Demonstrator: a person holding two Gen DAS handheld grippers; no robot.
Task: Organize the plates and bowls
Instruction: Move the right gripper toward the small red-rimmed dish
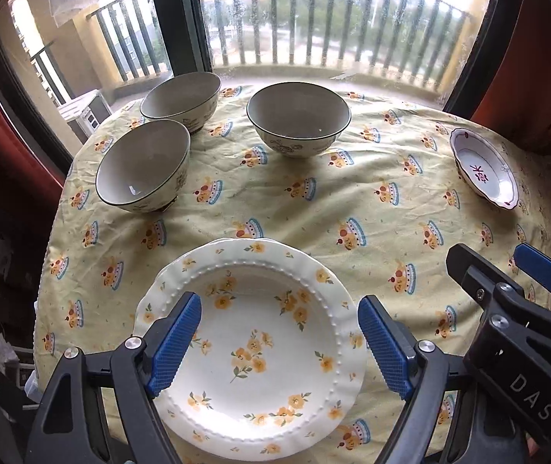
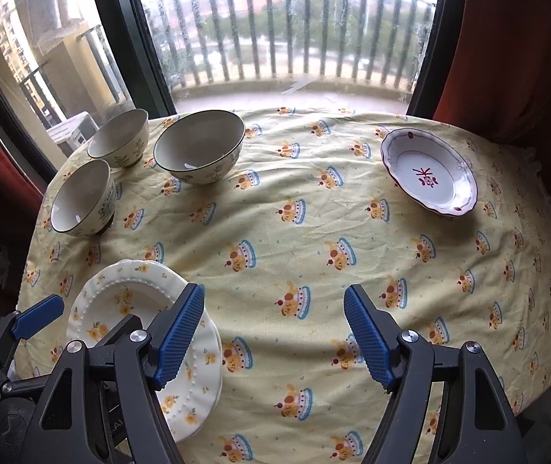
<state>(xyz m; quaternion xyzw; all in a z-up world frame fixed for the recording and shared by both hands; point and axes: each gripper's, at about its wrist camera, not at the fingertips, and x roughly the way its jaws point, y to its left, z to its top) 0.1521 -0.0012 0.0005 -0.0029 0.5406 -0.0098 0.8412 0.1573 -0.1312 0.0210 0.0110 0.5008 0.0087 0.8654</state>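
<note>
- The table has a yellow tablecloth (image 2: pixel 275 232) with little cake pictures on it.
- The left gripper (image 1: pixel 279 344) has its jaws wide, with nothing held between them. It hangs over the flower plate (image 1: pixel 252 348) at the near edge of the table.
- The right gripper (image 2: pixel 273 334) also has its jaws wide and holds nothing. Only cloth shows under it.
- The flower plate looks like more than one plate stacked up, because a second rim peeks out at its edge. I cannot tell how many there are.
- Far to the right sits a small white dish (image 2: pixel 430 172) with a dark red mark in the middle. It is well apart from the flower plate.
- Far on the left stand three bowls: the near bowl (image 1: pixel 144 166), the far bowl (image 1: pixel 180 96) and the middle bowl (image 1: pixel 298 118). The near and far ones are just beside each other. The middle one stands alone, further right.
- Every bowl is empty. The plates and the small dish are empty too.
- I think all of these are hard and smooth, like china. They will not bend, but they could chip or break if dropped or bumped.
- They are likely a bit heavy and slippery for the blue pads.
- A good place to hold a bowl is its rim, one pad inside and one outside.
- A plate or the small dish is best pinched at its raised edge, since the flat part lies on the cloth.
- The bowls are not stacked yet, so I think much of the tidying is left.
</note>
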